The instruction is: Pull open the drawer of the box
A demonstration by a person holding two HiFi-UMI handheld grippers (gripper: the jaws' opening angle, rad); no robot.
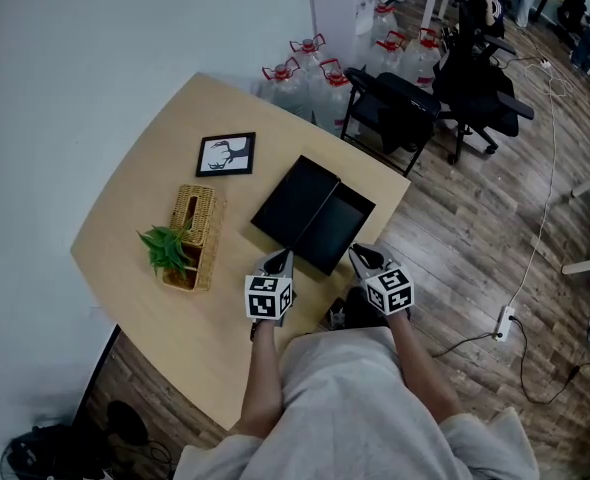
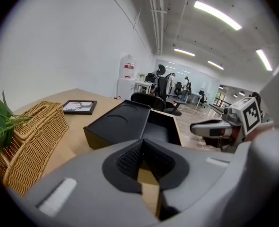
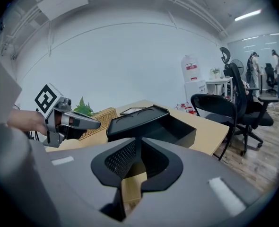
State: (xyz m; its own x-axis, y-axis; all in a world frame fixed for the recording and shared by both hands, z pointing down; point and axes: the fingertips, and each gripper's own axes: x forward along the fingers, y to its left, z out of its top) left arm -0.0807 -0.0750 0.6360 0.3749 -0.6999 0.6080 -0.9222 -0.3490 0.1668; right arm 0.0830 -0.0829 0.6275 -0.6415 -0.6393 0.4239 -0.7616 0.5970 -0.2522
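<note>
A black box (image 1: 295,200) lies on the wooden table (image 1: 145,183) with its drawer (image 1: 340,230) slid out toward the table's near right edge; the drawer looks empty. My left gripper (image 1: 279,261) hovers at the drawer's near left corner, jaws together, holding nothing. My right gripper (image 1: 361,256) hangs just off the drawer's near right corner, also shut and empty. The left gripper view shows the box (image 2: 117,123), the open drawer (image 2: 162,126) and the right gripper (image 2: 209,128) past my shut left gripper (image 2: 143,143). The right gripper view shows the box (image 3: 135,119), the drawer (image 3: 178,129) and the left gripper (image 3: 85,123).
A wicker basket (image 1: 197,230) with a green plant (image 1: 165,248) stands left of the box. A framed picture (image 1: 225,154) lies behind it. Black office chairs (image 1: 400,108) and water bottles (image 1: 297,76) stand beyond the table's far edge.
</note>
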